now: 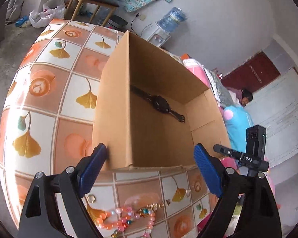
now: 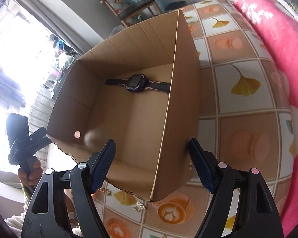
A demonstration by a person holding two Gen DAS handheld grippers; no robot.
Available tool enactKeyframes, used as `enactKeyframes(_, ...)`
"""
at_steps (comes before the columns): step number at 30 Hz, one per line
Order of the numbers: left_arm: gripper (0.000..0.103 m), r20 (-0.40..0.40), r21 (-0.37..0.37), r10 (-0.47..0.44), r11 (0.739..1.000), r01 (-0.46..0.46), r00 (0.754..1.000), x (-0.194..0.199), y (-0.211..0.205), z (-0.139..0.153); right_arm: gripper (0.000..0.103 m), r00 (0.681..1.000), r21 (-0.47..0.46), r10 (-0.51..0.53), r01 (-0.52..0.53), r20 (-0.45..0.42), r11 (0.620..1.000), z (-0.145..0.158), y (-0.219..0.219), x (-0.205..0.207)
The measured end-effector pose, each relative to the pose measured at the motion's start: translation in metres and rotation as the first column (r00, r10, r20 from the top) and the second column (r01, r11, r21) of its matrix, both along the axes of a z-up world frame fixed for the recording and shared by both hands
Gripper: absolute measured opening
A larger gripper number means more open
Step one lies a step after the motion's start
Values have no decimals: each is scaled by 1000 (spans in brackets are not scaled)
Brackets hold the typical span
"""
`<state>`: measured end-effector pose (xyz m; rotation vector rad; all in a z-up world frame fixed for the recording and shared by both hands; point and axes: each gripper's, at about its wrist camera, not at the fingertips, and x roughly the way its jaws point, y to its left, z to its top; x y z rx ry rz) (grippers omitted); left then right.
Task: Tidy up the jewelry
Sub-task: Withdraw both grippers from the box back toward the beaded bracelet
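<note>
Blue-padded fingers of the left gripper stand wide apart over the near rim of an open cardboard box, with nothing between them. Beneath them, on the tiled tablecloth, lies a heap of bead bracelets and small gold pieces, close to the box's front wall. Inside the box a dark watch lies flat on the floor, near the far wall. From the other side, the right gripper straddles the box's right wall, jaws spread and gripping nothing; the watch shows there too.
</note>
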<state>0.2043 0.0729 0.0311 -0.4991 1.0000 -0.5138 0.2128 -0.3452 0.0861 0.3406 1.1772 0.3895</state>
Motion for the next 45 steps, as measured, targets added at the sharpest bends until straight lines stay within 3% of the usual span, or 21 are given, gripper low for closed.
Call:
enactKeyframes(11,86,3,18,-11,1000,11,1000,-34,-3,-1,72,1000,-5,15,-15,-23,1000,-1,-1,3)
enactKeyframes(19,86,16,-16,-17,1000,17,1000,-47,0,-2,72,1000,14,-6,6,-13,1000,-7,-7,16)
enactKeyframes(22,88,77,-6,20,1000,-19,997,-56,8,6,72,997,-22,-37,39,64,999,3,-14,12)
enactKeyframes(27,90,169,25,98,994,-104,981,-87,28,14,73,963,-147,-122,160,241,976,28,-27,-17)
enactKeyframes(31,93,158,139,144,976,-166,977,-122,39,0,82,951,-173,-146,198,273,965,24,-31,-55)
enactKeyframes(33,93,136,233,159,954,-187,978,-141,38,-12,82,962,-210,-123,176,244,962,14,-23,-67)
enactKeyframes(36,93,103,299,169,934,-193,980,-159,35,-31,82,974,-268,-59,118,218,956,-5,-1,-85)
enactKeyframes(38,94,89,319,179,927,-198,980,-164,33,-41,82,986,-277,-19,64,163,959,-23,13,-88)
enactKeyframes(42,94,96,423,179,883,-203,979,-163,23,-60,82,997,-261,46,-30,55,965,-61,39,-84)
enactKeyframes(45,94,121,457,158,867,-196,980,-164,15,-64,87,991,-364,85,-43,100,930,-63,56,-82)
